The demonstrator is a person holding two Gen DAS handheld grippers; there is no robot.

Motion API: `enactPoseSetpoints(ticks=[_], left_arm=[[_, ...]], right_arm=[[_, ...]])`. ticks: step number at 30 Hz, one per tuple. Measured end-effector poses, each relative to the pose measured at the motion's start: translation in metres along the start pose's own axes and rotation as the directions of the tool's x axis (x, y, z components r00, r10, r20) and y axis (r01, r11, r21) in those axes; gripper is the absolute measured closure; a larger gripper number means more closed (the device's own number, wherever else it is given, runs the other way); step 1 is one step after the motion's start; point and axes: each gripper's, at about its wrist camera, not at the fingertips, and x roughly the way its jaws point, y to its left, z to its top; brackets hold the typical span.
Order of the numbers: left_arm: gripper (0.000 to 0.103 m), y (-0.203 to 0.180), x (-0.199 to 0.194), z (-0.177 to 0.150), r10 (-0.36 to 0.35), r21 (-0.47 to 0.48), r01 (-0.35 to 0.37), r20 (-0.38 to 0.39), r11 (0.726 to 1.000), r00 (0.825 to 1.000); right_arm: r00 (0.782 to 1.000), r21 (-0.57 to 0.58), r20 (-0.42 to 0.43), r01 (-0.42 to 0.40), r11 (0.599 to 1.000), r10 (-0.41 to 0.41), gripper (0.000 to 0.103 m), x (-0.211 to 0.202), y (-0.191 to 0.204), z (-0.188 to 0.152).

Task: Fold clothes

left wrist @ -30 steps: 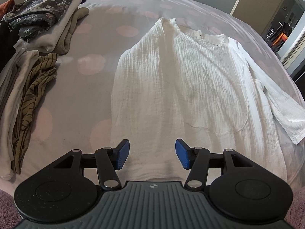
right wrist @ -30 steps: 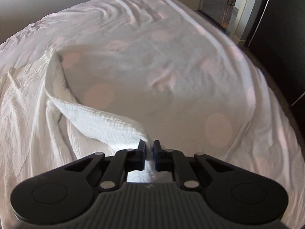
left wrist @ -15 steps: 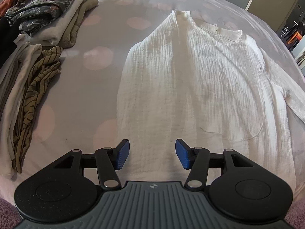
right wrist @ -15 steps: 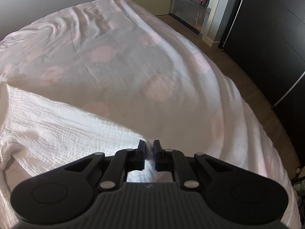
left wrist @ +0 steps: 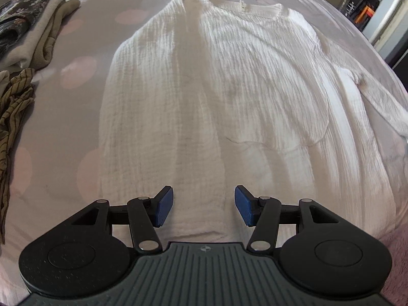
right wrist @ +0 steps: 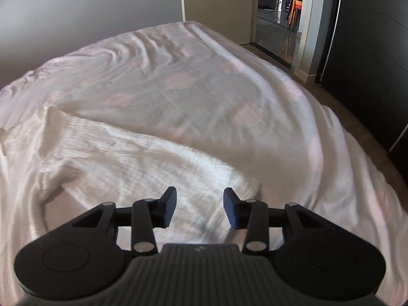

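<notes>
A white crinkled shirt (left wrist: 216, 89) lies flat on the bed, collar at the far end, its left side folded in over the body. My left gripper (left wrist: 204, 207) hovers open over the shirt's near hem, nothing between its blue pads. In the right wrist view the shirt's right sleeve (right wrist: 158, 153) lies spread out across the bedsheet. My right gripper (right wrist: 199, 207) stands over the sleeve's end with its jaws opening; the cloth lies below them, not pinched.
The bed (right wrist: 204, 81) has a pale sheet with pink dots. Piles of other clothes (left wrist: 23, 40) lie along its left side, with a striped garment (left wrist: 12, 107) nearer. A doorway (right wrist: 280, 12) and a dark wardrobe (right wrist: 369, 51) stand beyond the bed's right edge.
My right gripper carried the sleeve outward, laid it flat and let it go as its jaws opened. My left gripper moved in lower and closer over the shirt's hem, still open.
</notes>
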Motion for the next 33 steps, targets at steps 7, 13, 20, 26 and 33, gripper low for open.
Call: enactPoseSetpoints(ticks=[7,13,20,26,33], left_arm=[[0.052,-0.011,0.003,-0.017,0.039,0.124,-0.040,0.017,0.991,0.999],[0.054,-0.007,0.011,-0.023,-0.005,0.122,0.004,0.009,0.993,1.000],[0.077,0.007,0.016,-0.024,-0.032,0.087,0.028,0.041,0.996,0.999],[0.096,0.022,-0.008,-0.019,-0.093,0.025,0.090,0.104,0.996,0.990],[0.098,0.058,-0.073,0.018,-0.143,-0.010,0.149,0.224,0.989,0.964]], right_arm=[[0.976,0.161,-0.008,-0.213,0.964,0.217,0.034,-0.041,0.081,-0.048],[0.948,0.170,-0.033,-0.306,0.937,0.316,0.034,-0.055,0.159,-0.085],[0.959,-0.044,-0.008,-0.284,0.958,0.284,0.027,-0.075,0.209,-0.112],[0.963,-0.053,-0.038,-0.268,0.962,0.266,0.026,-0.060,0.214,-0.116],[0.964,-0.016,-0.076,-0.256,0.967,0.254,0.026,-0.048,0.213,-0.118]])
